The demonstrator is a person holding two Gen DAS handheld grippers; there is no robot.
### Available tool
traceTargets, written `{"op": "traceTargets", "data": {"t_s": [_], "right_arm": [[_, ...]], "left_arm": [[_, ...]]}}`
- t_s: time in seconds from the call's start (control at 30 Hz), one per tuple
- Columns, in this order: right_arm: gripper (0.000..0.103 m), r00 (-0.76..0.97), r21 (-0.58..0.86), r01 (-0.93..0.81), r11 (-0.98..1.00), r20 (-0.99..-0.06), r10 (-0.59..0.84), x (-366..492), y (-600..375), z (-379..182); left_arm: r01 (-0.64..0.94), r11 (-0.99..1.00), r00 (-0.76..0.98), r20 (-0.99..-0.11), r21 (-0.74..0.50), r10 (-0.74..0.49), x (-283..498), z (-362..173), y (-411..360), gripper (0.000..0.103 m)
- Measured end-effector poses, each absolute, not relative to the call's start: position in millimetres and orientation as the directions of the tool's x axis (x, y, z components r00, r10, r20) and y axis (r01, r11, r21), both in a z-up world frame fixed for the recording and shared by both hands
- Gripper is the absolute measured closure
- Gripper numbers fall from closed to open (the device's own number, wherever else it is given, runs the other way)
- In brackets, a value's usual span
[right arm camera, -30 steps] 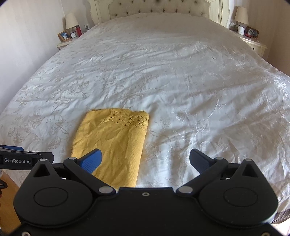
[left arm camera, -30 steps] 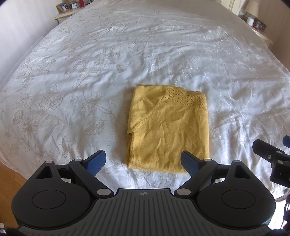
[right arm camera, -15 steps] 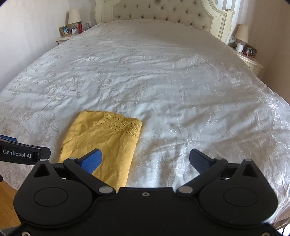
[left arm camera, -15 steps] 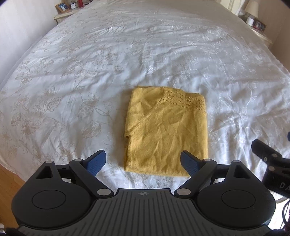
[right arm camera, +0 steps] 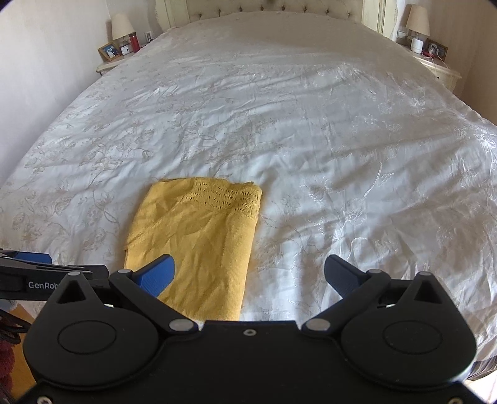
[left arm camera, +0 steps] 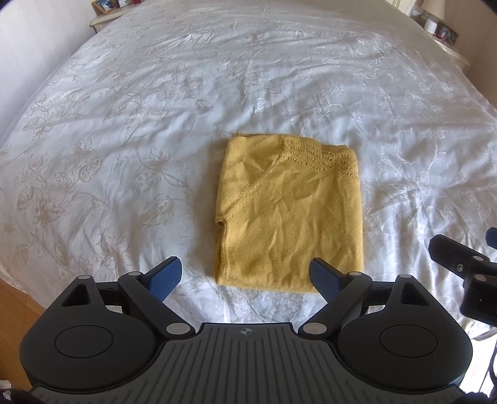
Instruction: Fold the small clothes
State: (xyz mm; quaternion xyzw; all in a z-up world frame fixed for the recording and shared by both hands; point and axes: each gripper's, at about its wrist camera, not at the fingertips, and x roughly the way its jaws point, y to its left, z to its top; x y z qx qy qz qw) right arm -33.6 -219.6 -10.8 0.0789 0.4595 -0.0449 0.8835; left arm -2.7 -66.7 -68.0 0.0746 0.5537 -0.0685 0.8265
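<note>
I am holding both claws spread wide and empty above the bed. The folded yellow garment is lying flat at twelve o'clock of my left gripper and at ten o'clock of my right gripper. Since a second ago, it is staying put; the right view is shifting slightly.

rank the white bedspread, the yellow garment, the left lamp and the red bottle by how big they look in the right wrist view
1. white bedspread
2. yellow garment
3. left lamp
4. red bottle

Lamp and bottle stand far off, so their real sizes stay unsure.
</note>
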Motion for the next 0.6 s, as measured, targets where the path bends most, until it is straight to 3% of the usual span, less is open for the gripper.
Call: {"op": "traceTargets", "data": {"t_s": [0.6], "right_arm": [[0.001, 0.482, 0.138, 0.203, 0.969, -0.876, 0.024, -30.5, -220.6, -31.9]], "left_arm": [[0.156, 0.986, 0.361, -0.933, 0.059, -0.001, 2.4, -77.5, -45.3, 0.013]]}}
